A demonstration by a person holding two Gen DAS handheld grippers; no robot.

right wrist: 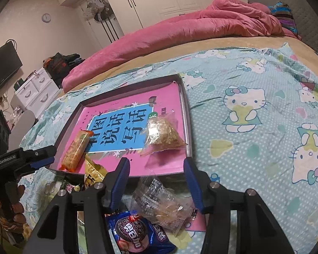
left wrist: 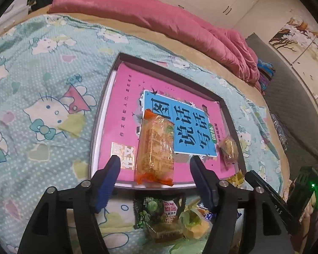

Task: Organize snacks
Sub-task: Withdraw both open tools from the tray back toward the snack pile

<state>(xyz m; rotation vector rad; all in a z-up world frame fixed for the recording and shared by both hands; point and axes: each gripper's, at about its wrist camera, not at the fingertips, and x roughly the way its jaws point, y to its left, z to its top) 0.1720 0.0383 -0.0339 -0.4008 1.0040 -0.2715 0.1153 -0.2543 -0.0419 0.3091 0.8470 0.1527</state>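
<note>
A shallow box (left wrist: 105, 97) lined with a pink book cover lies on the bed. An orange-wrapped cracker pack (left wrist: 154, 148) lies in it at the near edge, also in the right wrist view (right wrist: 75, 151). A clear bag of brown snack (right wrist: 163, 134) lies in the box's right part, small in the left wrist view (left wrist: 229, 148). My left gripper (left wrist: 154, 165) is open and empty, its jaws either side of the cracker pack. My right gripper (right wrist: 155, 167) is open and empty, above a clear snack bag (right wrist: 163, 203) outside the box.
Loose snacks lie on the Hello Kitty sheet (right wrist: 254, 127) in front of the box: a green packet (left wrist: 156, 209), a blue Oreo packet (right wrist: 135, 232), a yellow packet (right wrist: 94, 172). A pink duvet (right wrist: 180, 31) lies behind. The left gripper shows in the right wrist view (right wrist: 40, 158).
</note>
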